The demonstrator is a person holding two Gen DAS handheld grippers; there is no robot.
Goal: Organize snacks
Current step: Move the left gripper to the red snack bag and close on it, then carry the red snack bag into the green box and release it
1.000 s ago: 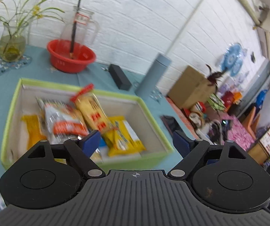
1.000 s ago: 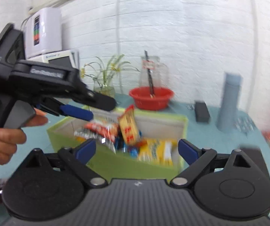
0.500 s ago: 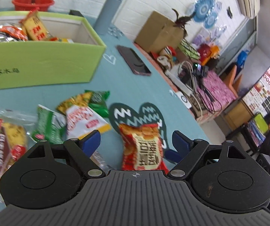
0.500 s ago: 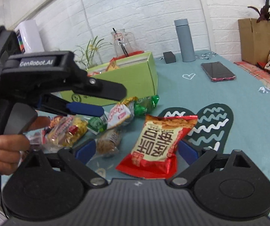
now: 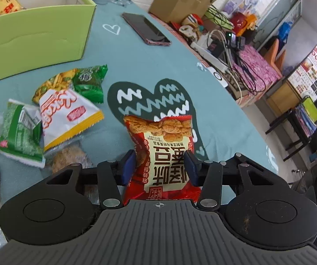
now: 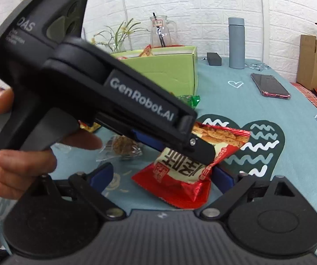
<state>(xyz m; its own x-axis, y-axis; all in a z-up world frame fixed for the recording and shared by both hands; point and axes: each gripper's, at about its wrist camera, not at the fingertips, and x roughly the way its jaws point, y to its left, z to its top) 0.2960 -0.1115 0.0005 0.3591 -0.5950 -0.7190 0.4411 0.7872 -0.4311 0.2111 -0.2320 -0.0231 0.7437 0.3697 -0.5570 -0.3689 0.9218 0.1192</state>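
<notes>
My left gripper [image 5: 159,167] is shut on a red snack packet [image 5: 163,152], its blue pads pressing both sides. In the right wrist view the same red packet [image 6: 202,167] is pinched by the left gripper [image 6: 193,148] and tilts above the teal tablecloth. My right gripper [image 6: 161,175] is open and empty, just behind the packet. The green box [image 5: 37,35] with several snacks inside stands at the upper left. Loose snacks lie to the left: a white and yellow packet [image 5: 63,114], a green packet [image 5: 21,134] and a small green one [image 5: 90,81].
A phone [image 5: 146,29] lies beyond the box, also seen in the right wrist view [image 6: 270,86]. A grey bottle [image 6: 236,43], a black case [image 6: 213,58], a glass jug [image 6: 160,31] and a plant stand at the back. The table edge runs along the right.
The left gripper has moved down onto the red packet and closed on it. The right gripper has come closer behind it and stays open.
</notes>
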